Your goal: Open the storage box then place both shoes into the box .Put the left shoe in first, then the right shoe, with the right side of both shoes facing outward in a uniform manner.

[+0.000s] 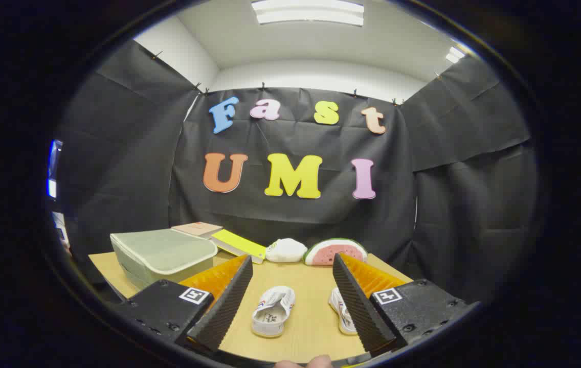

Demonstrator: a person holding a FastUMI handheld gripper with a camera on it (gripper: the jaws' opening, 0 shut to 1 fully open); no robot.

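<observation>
My gripper (290, 266) is open above the wooden table (311, 327), with nothing held between its fingers. Two white shoes lie on the table below the gap between the fingers. One shoe (273, 310) lies nearer the left finger, sole end toward me. The other shoe (340, 309) is partly hidden behind the right finger (359, 301). The storage box (163, 254), pale and translucent with its lid shut, stands beyond the left finger (224, 299) on the table's left side.
Behind the box lie a tan book (197, 229) and a yellow-green book (239, 243). A white soft toy (285, 250) and a watermelon-slice toy (335, 251) sit at the table's back edge. Fingertips of a hand (303, 363) show below the gripper.
</observation>
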